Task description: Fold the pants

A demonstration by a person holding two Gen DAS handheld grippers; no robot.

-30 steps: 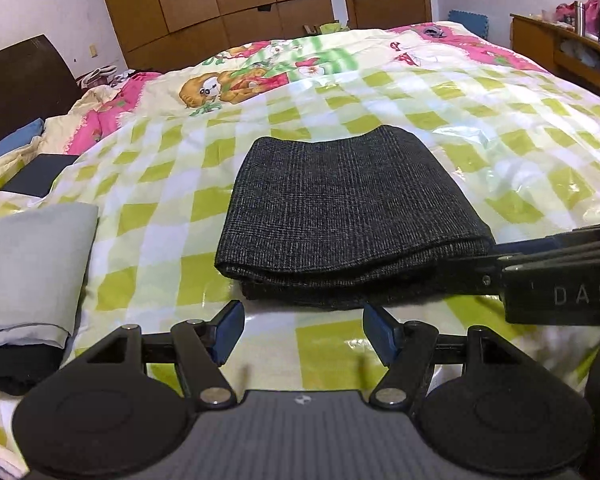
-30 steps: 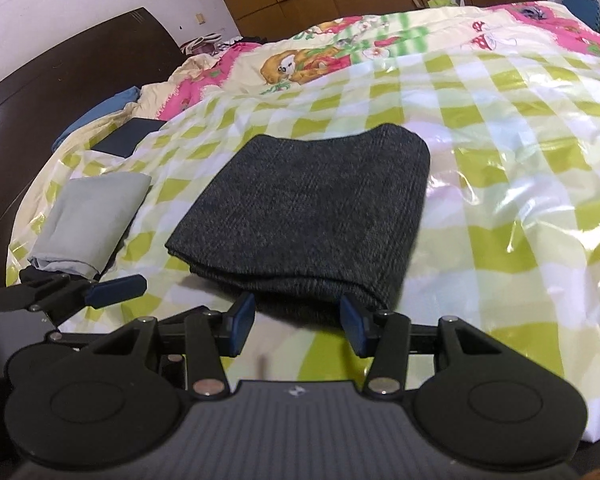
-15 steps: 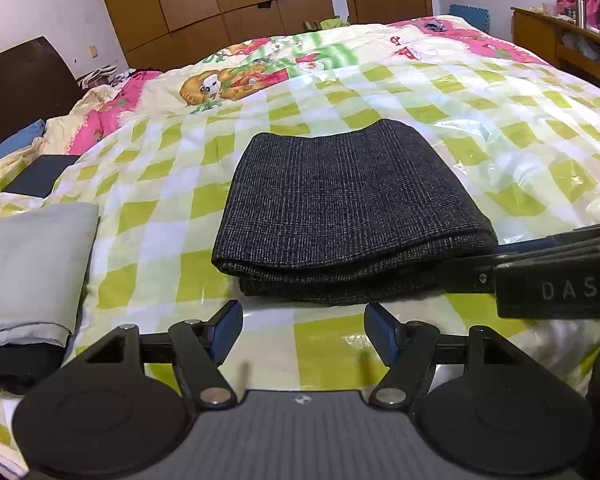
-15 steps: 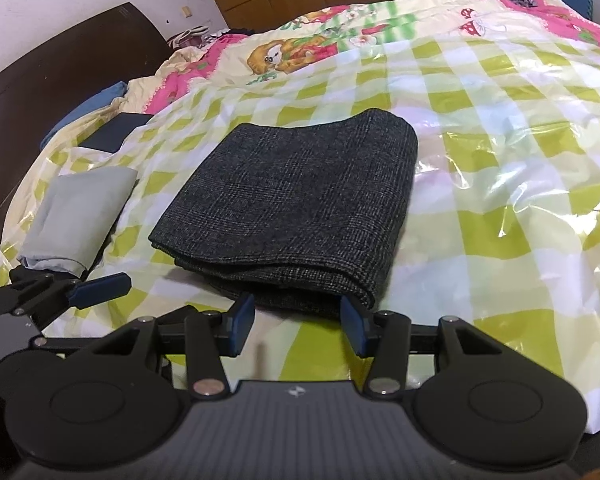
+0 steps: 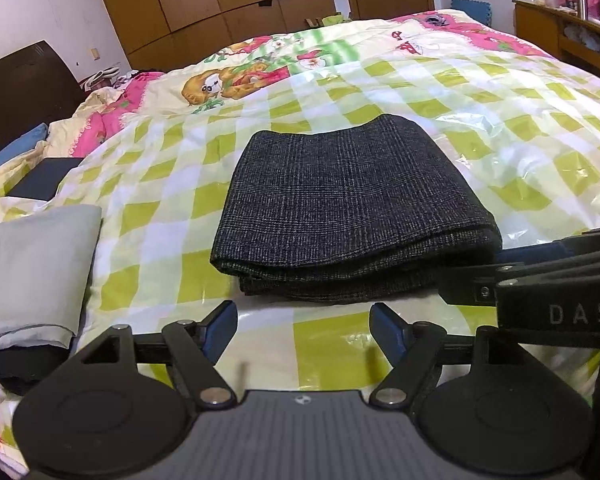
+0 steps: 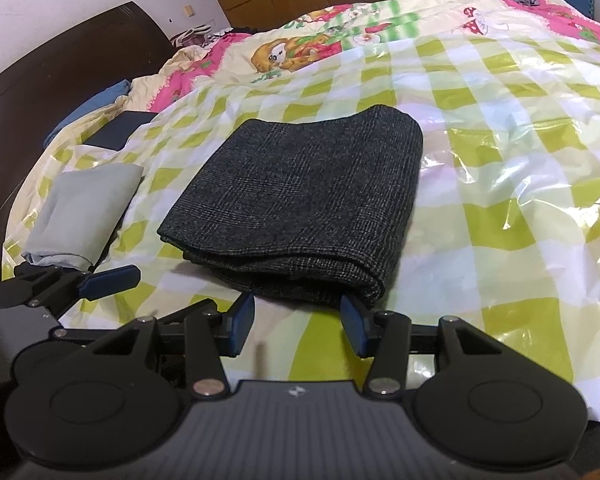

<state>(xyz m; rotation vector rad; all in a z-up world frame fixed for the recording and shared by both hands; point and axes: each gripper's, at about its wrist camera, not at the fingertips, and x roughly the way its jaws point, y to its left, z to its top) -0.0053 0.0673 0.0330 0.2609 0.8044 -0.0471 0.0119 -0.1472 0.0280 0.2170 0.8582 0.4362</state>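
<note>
Two hand-held grippers, both empty, parked at the near edge of the bed (image 5: 380,92). Going left to right: grey folded cloth (image 5: 36,264) at 9 o'clock, well apart from the work; then left hand-held gripper (image 5: 303,330) at 6 o'clock, jaws spread wide and just opened further, nothing between them, only checked plastic sheet (image 5: 168,184) below. Pants (image 5: 348,208) at 12 o'clock from it, lying on the sheet as a compact dark rectangle, several layers stacked, open edges toward the cameras. Further right, right hand-held gripper (image 6: 297,324), jaws parted about halfway, tips just beside the pants' near right corner, clamped on nothing. Judged: folding looks finished or nearly so, release step in hand. Next move likely calls for squaring the slightly uneven near layers, or simply backing away without dragging the stack.
</note>
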